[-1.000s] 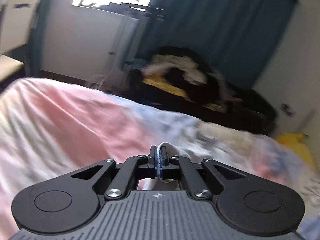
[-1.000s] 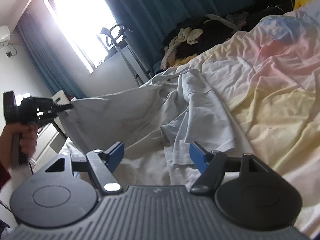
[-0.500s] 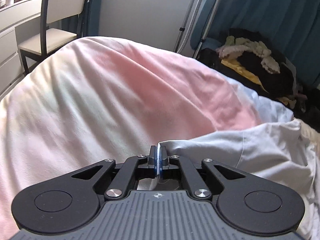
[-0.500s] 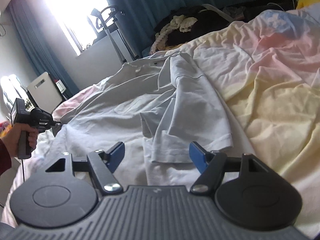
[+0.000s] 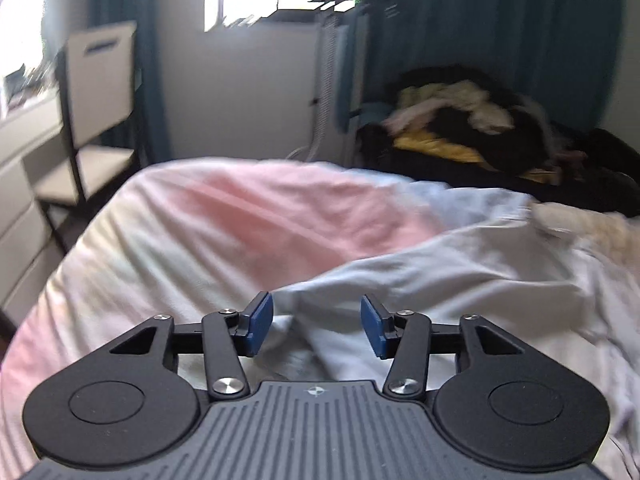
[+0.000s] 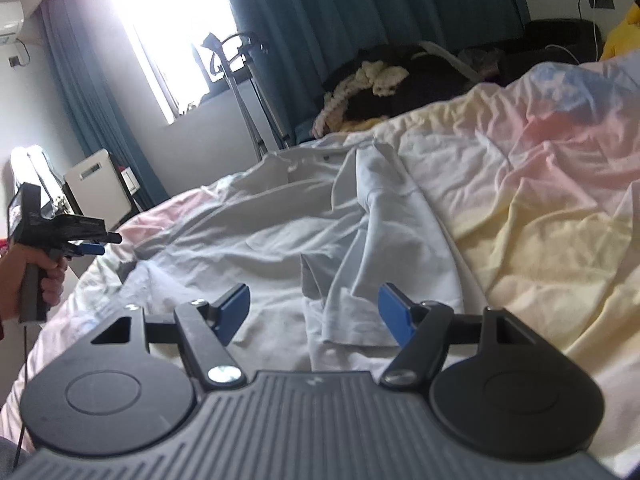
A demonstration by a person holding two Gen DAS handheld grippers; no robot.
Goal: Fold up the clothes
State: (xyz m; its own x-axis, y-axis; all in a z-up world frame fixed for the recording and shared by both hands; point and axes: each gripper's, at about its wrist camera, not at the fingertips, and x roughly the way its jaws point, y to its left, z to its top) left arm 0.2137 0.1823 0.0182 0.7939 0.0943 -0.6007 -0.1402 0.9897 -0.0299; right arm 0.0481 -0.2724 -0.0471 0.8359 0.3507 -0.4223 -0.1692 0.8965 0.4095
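A wide bed covered in a rumpled pastel sheet [image 6: 552, 216] of pink, pale yellow and light blue cotton fills most of both views. Behind it hang dark teal curtains [image 6: 360, 20] beside a bright window [image 6: 168, 28], with a dark heap of mixed laundry [image 6: 400, 84] against the wall. A pale chair with a black frame [image 5: 96, 120] stands at the bed's far left corner in the left wrist view.

A pale grey-white short-sleeved shirt [image 6: 304, 236] lies spread and creased across the middle of the bed, collar toward the window, one sleeve folded over toward the near edge.

The right gripper [image 6: 314, 312] hangs over the sleeve hem with its blue pads wide apart, nothing pressed between them.

The left gripper [image 5: 316, 326], in the person's hand [image 6: 44, 276] at the left side of the bed, has its jaws opening; a fold of the shirt's edge lies between the blue pads [image 5: 260, 322], and they do not press on it. The left wrist view is blurred.
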